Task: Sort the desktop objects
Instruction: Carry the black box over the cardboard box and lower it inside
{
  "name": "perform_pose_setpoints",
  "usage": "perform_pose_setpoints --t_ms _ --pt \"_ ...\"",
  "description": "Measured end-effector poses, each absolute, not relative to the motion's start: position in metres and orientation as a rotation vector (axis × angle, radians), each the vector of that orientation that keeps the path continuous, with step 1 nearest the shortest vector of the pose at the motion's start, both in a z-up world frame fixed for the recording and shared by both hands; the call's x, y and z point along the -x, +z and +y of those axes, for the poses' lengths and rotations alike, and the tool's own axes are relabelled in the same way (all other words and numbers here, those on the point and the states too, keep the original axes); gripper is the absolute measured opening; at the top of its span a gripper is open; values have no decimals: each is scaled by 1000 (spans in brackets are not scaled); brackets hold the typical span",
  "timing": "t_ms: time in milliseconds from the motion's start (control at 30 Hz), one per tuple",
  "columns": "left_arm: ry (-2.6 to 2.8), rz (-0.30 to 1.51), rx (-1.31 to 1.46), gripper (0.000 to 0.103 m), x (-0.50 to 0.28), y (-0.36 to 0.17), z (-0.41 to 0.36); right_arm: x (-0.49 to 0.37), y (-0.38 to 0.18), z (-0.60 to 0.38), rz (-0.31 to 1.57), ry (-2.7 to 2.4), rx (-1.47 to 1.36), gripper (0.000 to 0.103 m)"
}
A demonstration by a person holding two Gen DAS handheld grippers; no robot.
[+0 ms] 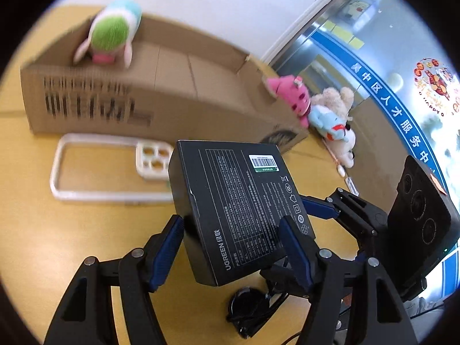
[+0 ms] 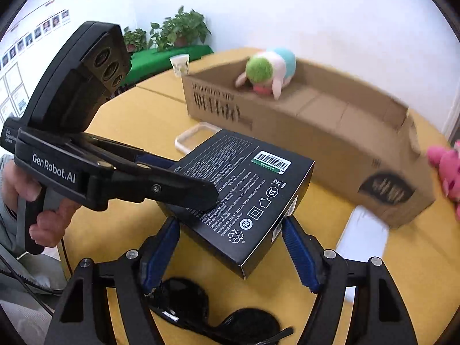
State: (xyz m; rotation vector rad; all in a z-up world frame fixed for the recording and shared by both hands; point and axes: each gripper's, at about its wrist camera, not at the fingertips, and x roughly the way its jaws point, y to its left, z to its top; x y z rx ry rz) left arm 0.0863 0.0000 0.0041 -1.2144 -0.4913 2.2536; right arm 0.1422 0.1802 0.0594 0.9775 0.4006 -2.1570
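Nearest the cameras, black sunglasses (image 2: 212, 313) lie on the yellow worktop (image 1: 95, 238) beneath the right gripper (image 2: 230, 247), whose jaws stand spread and hold nothing. Just above them the left gripper (image 1: 233, 247) has its jaws pinching a black box (image 1: 235, 204), lifted and tilted off the worktop. Beyond lie a clear phone case (image 1: 106, 169) and an open cardboard carton (image 1: 161, 106) holding a green plush toy (image 1: 112, 31), with a pink plush (image 1: 290, 95) beside it.

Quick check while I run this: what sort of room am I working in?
Probably an office or service-centre meeting room: a wall of framed notices and staff photos, potted plants, and a glass partition with a blue printed band beside the wooden table.
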Motion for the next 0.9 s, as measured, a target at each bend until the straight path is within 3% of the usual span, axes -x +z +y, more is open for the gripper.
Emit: perform_pose_setpoints --t_ms 333,900 --pt "2396 -435 945 68 -57 80 -14 -119 132 160 505 -2285 -725 72" --pt "2511 -236 638 68 58 189 -3 3 244 161 402 -2387 -480 72"
